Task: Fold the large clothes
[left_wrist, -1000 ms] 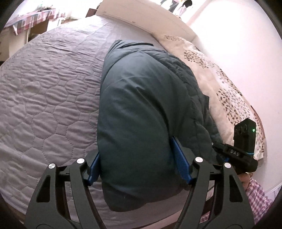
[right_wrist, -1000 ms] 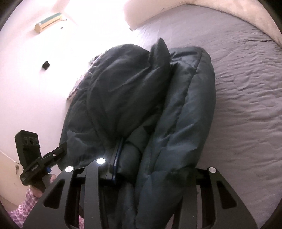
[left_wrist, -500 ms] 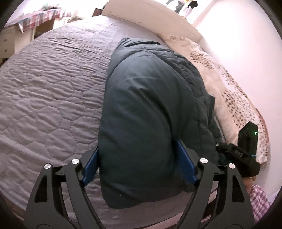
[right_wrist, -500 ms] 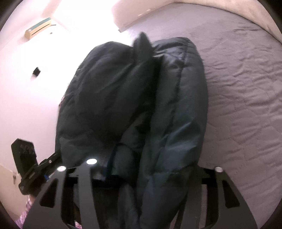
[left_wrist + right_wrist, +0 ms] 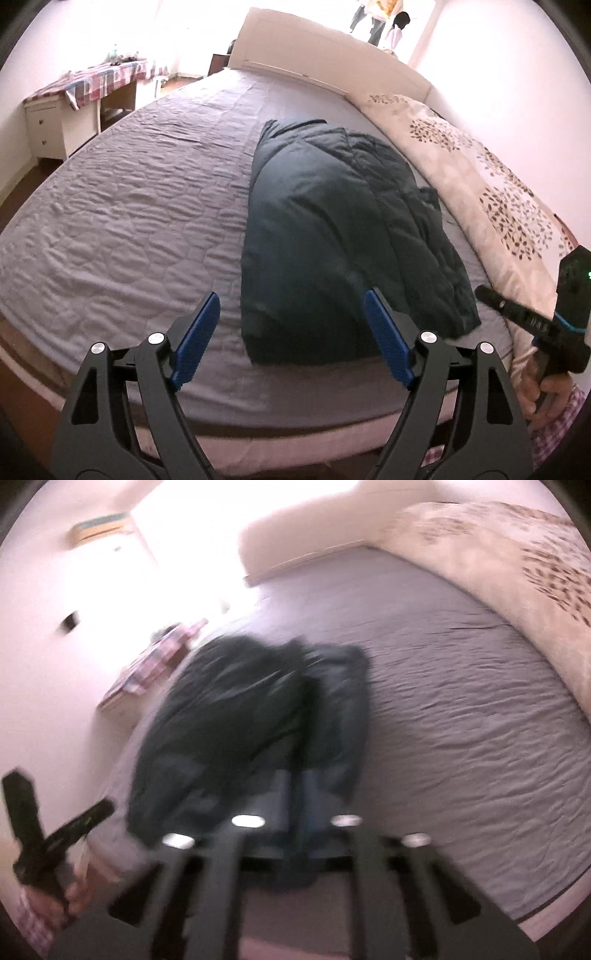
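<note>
Left wrist view: far left, a white drawer desk with a red-and-white checked cloth [image 5: 92,83] stands beside the bed. The grey quilted bedspread [image 5: 140,206] covers the wide bed. The left gripper [image 5: 291,332], black frame with 2 blue pads, has its jaws spread wide and holds nothing, the pads standing clear above the near hem of the garment. The dark teal padded jacket [image 5: 332,229] lies folded lengthwise on the bedspread, right of centre, its near end close to the foot edge and 1 layer sticking out along its right side. Behind it is the cream headboard [image 5: 332,74]. Right of the jacket runs a cream duvet with a brown leaf print [image 5: 491,184], along the wall. At the far right edge the right gripper [image 5: 517,314] shows, held in a hand.

Right wrist view, heavily blurred: the other gripper's handle at lower left, the jacket [image 5: 240,731] in the middle on the bedspread [image 5: 461,738], duvet [image 5: 517,572] upper right. The right gripper [image 5: 295,805] has its 2 fingers drawn close together; cannot tell whether fabric is pinched between them.
</note>
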